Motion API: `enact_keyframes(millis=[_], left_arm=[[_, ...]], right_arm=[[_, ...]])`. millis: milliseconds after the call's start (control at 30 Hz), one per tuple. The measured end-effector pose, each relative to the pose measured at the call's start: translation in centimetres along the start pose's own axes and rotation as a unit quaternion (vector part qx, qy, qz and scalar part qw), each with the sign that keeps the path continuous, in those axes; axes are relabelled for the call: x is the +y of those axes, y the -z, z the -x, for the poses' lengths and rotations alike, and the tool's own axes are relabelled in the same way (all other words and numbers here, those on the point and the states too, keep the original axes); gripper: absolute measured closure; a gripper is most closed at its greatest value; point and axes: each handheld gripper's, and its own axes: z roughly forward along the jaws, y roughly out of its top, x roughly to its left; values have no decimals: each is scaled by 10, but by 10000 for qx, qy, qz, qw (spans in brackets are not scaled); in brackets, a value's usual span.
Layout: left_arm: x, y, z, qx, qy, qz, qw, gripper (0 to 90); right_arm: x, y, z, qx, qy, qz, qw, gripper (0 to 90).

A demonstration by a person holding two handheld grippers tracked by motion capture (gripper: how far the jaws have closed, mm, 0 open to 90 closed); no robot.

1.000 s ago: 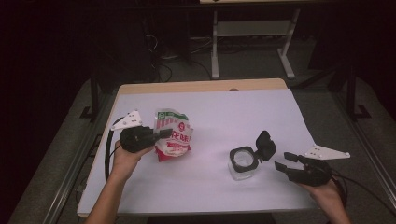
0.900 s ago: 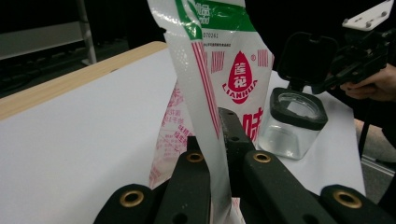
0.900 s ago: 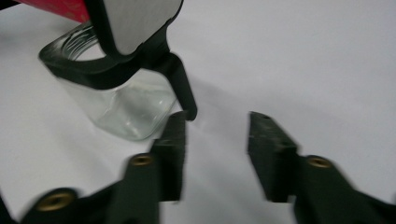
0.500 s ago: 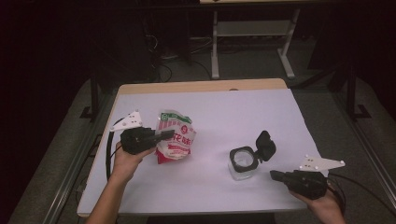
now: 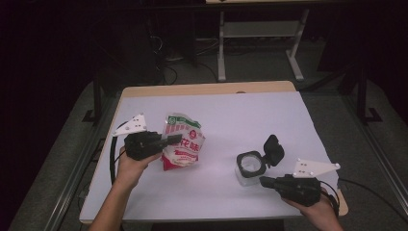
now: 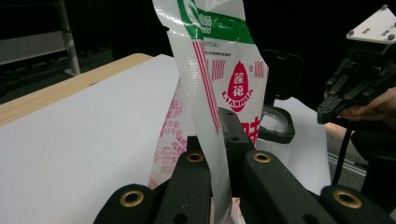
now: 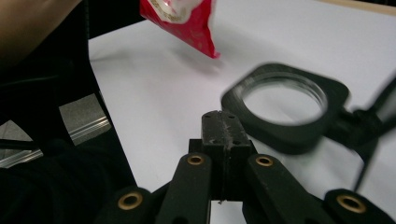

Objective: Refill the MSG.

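Right gripper (image 5: 267,181) pulled back toward table's near right corner, jaws pressed together on nothing, beside open jar (image 5: 250,166). Left gripper (image 5: 174,140) pinches bag (image 5: 184,144) upright near left edge. Risk: thin film slipping, contents spilling short of jar.

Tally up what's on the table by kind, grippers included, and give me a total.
Snack bag: 1
Clear container with open black flip lid: 1
Handheld grippers: 2, left gripper shut on the bag, right gripper shut and holding nothing
Total: 4
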Motion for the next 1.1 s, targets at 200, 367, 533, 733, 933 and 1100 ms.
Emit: enact_keyframes(millis=[200,367,533,733,933,1100], left_arm=[[4,2,4,-71,-40,-13,10000,900],[9,4,8,-108,-111,1,9999,900],[14,7,10,-208,-104,51,9997,900],[24,7,16,-303,-246,66,9992,900],[34,6,24,-429,-315,114,9985,900],[39,3,29,-537,-333,163,9979,900]], right_arm=[[17,-22,-3,50,83,64,9999,900],[29,-39,-6,-18,91,70,9999,900],[44,-61,-11,-246,166,22,9996,900],[61,-92,-15,-561,109,-61,9983,900],[70,-112,-20,-807,52,-89,9967,900],[72,-125,-22,-793,62,-111,9968,900]])
